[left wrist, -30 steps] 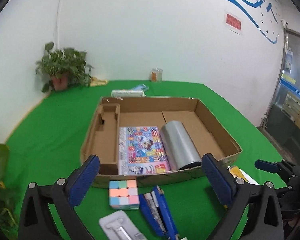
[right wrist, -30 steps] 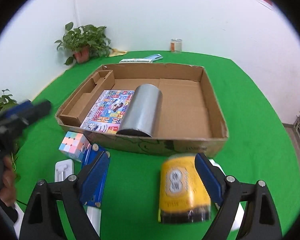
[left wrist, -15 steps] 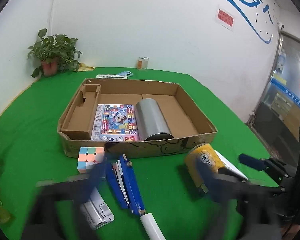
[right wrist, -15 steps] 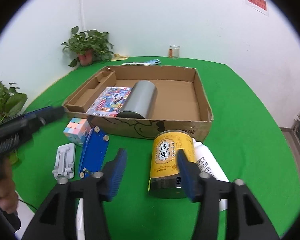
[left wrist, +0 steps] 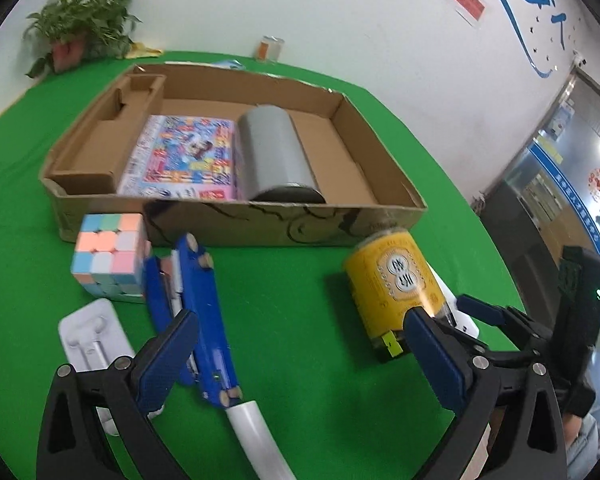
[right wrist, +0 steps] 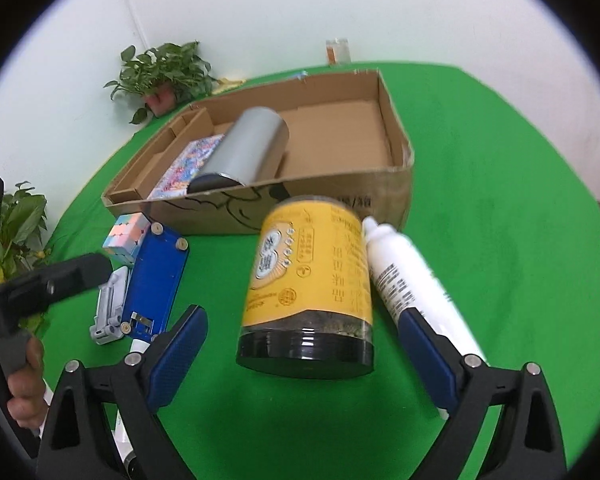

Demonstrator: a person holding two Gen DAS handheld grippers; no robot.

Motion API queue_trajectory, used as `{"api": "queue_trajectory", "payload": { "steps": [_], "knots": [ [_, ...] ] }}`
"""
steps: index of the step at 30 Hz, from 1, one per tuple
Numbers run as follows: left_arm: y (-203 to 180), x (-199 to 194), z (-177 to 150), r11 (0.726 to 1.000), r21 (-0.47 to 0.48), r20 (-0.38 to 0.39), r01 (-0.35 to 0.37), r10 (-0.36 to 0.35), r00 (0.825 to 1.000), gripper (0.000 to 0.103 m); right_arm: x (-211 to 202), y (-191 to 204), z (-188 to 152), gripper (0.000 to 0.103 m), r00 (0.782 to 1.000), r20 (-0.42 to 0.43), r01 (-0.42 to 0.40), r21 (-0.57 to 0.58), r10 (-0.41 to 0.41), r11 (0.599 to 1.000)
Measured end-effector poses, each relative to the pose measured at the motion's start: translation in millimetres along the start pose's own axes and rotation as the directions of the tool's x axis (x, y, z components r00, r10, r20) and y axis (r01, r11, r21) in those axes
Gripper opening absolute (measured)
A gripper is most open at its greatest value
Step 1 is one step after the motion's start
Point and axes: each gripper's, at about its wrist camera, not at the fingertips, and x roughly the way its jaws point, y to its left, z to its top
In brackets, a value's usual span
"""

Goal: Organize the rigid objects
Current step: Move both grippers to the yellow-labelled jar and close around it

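Green cloth covered the counter [right wrist: 480, 200] below a white wall [left wrist: 340, 20]. Beside the cardboard box [left wrist: 260, 228] lay a yellow jar [right wrist: 312, 280]. Both the left gripper [left wrist: 300, 360] and right gripper [right wrist: 304, 360] had fingers apart, empty.

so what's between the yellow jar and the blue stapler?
Bare green cloth only. Right wrist view shows the yellow jar and blue stapler apart, nothing between.

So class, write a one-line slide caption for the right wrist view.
Open right gripper frames a yellow jar beside a white bottle, before the cardboard box.
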Motion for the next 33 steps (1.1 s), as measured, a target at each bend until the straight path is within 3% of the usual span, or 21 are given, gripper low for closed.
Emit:
{"api": "queue_trajectory", "payload": {
  "steps": [2,4,10,14,16,17,19,22,27,33],
  "knots": [
    [0.7,7.7,-1.3,1.000,0.001,-0.016,0.029,-0.029,0.999,0.102,9.5,-1.2,0.4,0.083,0.999,-0.043,-0.020,0.013,0.021,1.000],
    [1.4,13.0,-1.5,0.998,-0.008,-0.031,0.060,-0.060,0.998,0.102,14.9,2.1,-1.1,0.077,0.999,-0.052,0.016,-0.005,-0.016,1.000],
    [-0.9,31.9,-2.6,0.981,-0.039,-0.118,0.190,-0.194,0.974,0.102,3.9,9.7,-12.5,0.077,0.995,-0.071,0.063,-0.097,-0.070,0.993],
    [-7.4,51.2,-6.7,0.961,-0.063,-0.190,0.271,-0.278,0.942,0.102,-7.1,18.0,-27.8,0.077,0.991,-0.077,0.098,-0.172,-0.112,0.980],
    [-8.2,61.9,-8.6,0.959,-0.074,-0.224,0.275,-0.284,0.932,0.102,-9.3,30.8,-33.5,0.079,0.989,-0.073,0.113,-0.220,-0.132,0.969],
    [-8.4,65.9,-9.5,0.960,-0.073,-0.242,0.269,-0.279,0.929,0.100,-11.8,37.8,-36.9,0.081,0.992,-0.062,0.093,-0.239,-0.110,0.966],
    [-7.4,73.0,-11.7,0.960,-0.076,-0.271,0.269,-0.280,0.921,0.099,-20.2,46.9,-41.1,0.086,0.999,-0.052,-0.023,-0.242,0.011,0.970],
    [0.9,79.1,-14.3,0.952,-0.120,-0.290,0.280,-0.303,0.908,0.099,-25.3,38.7,-36.9,0.086,0.989,-0.060,-0.144,-0.139,0.137,0.980],
    [8.5,83.0,-11.8,0.951,-0.154,-0.287,0.269,-0.303,0.909,0.099,-6.4,7.9,-29.3,0.086,0.974,-0.127,-0.181,0.064,0.188,0.981],
    [2.9,91.7,-4.0,0.960,-0.137,-0.307,0.245,-0.276,0.911,0.089,19.4,4.8,-26.5,0.084,0.943,-0.203,-0.230,0.175,0.264,0.957]
  ]
}}
